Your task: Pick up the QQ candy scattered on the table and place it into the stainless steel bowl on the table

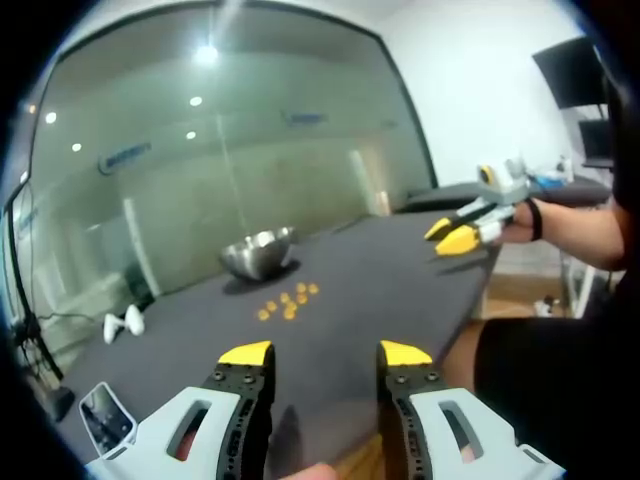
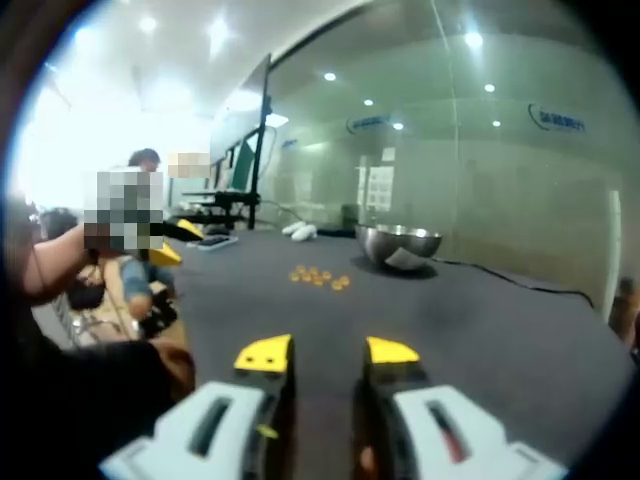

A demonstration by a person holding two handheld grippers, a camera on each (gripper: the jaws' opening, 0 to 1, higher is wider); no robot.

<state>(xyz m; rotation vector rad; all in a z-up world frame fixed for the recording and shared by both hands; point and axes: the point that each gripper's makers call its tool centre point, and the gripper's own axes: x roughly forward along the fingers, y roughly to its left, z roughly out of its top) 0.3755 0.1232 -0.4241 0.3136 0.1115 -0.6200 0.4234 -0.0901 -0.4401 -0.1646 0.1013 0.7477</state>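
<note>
Several small orange QQ candies (image 1: 288, 300) lie in a loose cluster on the dark grey table (image 1: 400, 290), just in front of the stainless steel bowl (image 1: 258, 252). My left gripper (image 1: 325, 352) hovers over the near table edge, open and holding nothing, well short of the candies. The right gripper (image 1: 460, 234), held by a hand, hangs over the table's right side. In the right gripper view the candies (image 2: 318, 277) sit left of the bowl (image 2: 398, 243), and my right gripper (image 2: 328, 351) is open and empty, far from them. The left gripper (image 2: 178, 242) shows at the left.
Two small white objects (image 1: 123, 322) lie on the table left of the candies, and a phone (image 1: 105, 415) lies near the front left corner. A glass wall (image 1: 220, 150) rises behind the table. The person's arm and body are at the right.
</note>
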